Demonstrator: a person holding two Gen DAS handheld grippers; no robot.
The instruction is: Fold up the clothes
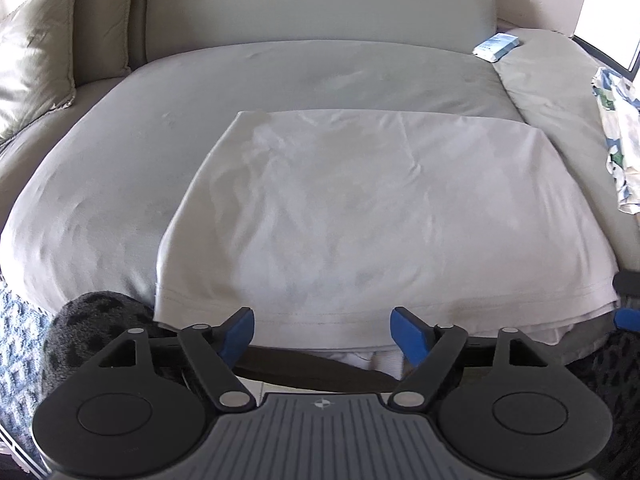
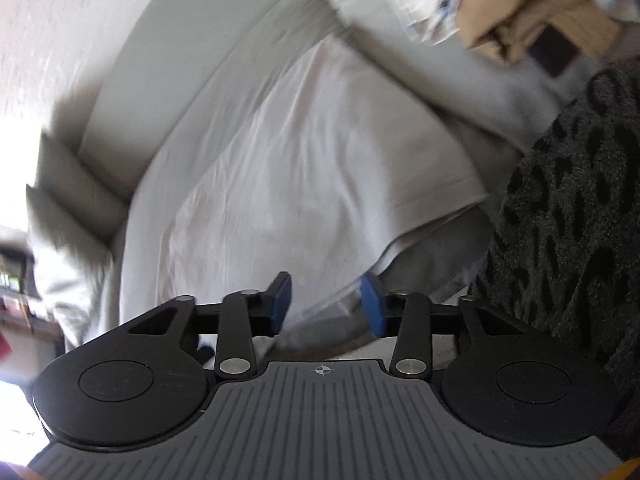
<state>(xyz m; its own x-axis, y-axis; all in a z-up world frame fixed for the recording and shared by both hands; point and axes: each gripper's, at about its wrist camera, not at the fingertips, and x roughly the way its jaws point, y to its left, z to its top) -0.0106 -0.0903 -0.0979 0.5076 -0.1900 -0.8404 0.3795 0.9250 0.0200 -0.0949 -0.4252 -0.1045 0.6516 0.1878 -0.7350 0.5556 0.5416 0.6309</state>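
Observation:
A white garment [image 1: 360,208] lies folded flat in a rough rectangle on the grey sofa seat [image 1: 120,168], its hemmed edge at the front. My left gripper [image 1: 322,330] is open and empty, just short of that hem at the seat's front edge. In the blurred right wrist view the same white garment [image 2: 304,168] lies ahead, and my right gripper [image 2: 326,306] is open, with its blue pads on either side of the garment's near corner. The right gripper's blue tip also shows in the left wrist view [image 1: 626,318] at the far right.
A patterned blue and white garment [image 1: 618,140] lies on the right cushion, with a tan one [image 2: 516,12] beside it. A small white packet [image 1: 496,46] sits at the sofa back. A cushion [image 1: 36,64] leans at the left. The person's dark spotted clothing [image 2: 568,208] is close by.

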